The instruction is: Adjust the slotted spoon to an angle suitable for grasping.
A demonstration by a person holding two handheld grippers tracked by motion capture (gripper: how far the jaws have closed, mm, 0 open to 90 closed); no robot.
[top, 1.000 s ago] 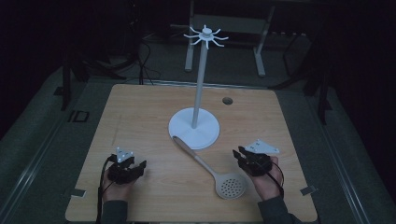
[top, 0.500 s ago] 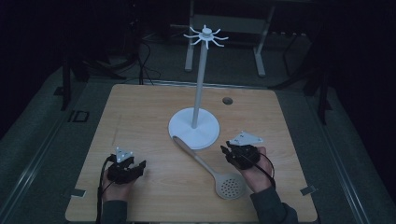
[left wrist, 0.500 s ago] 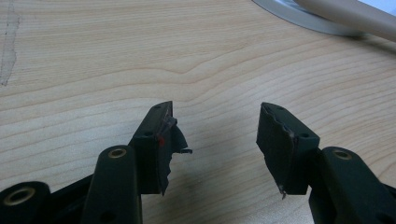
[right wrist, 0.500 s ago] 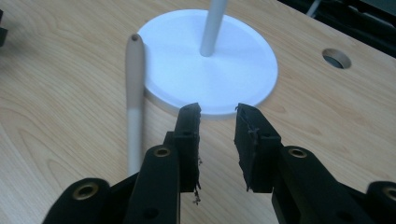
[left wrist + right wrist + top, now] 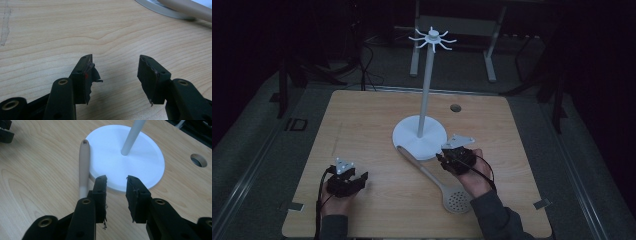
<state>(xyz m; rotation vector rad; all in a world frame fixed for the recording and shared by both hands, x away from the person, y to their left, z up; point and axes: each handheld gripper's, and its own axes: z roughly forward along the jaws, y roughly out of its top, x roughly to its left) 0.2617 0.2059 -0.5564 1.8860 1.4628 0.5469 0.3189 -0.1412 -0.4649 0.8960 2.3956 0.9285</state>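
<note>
The slotted spoon (image 5: 439, 180) lies flat on the tabletop (image 5: 362, 125), slanted, with its perforated bowl toward the person's edge and its handle running up and away until the tip, which has a small hanging hole visible in the right gripper view (image 5: 85, 142), rests against the rim of the white round base (image 5: 419, 135) of the hook stand (image 5: 427, 80). That layout reads as a hanging job: the hole in the handle suits the ring of hooks at the top of the pole, and the spoon lies close to the stand so that it can be lifted and carried up to them. The right gripper (image 5: 447, 157) hovers just beside the handle, over the edge of the base, and from its own camera the handle lies just to the left of the fingers (image 5: 100, 192) rather than between them; the gap between them is moderate, wide enough to take the slim handle, and they hold nothing. I judge that it is lining up for a pick and would have to shift sideways over the handle before closing. The left gripper (image 5: 348, 179) rests well apart, near the front left of the tabletop, its fingers (image 5: 83, 75) spread wide over bare wood and touching nothing, with the stand's base and the handle at the far top of its view; it looks parked, keeping clear.
</note>
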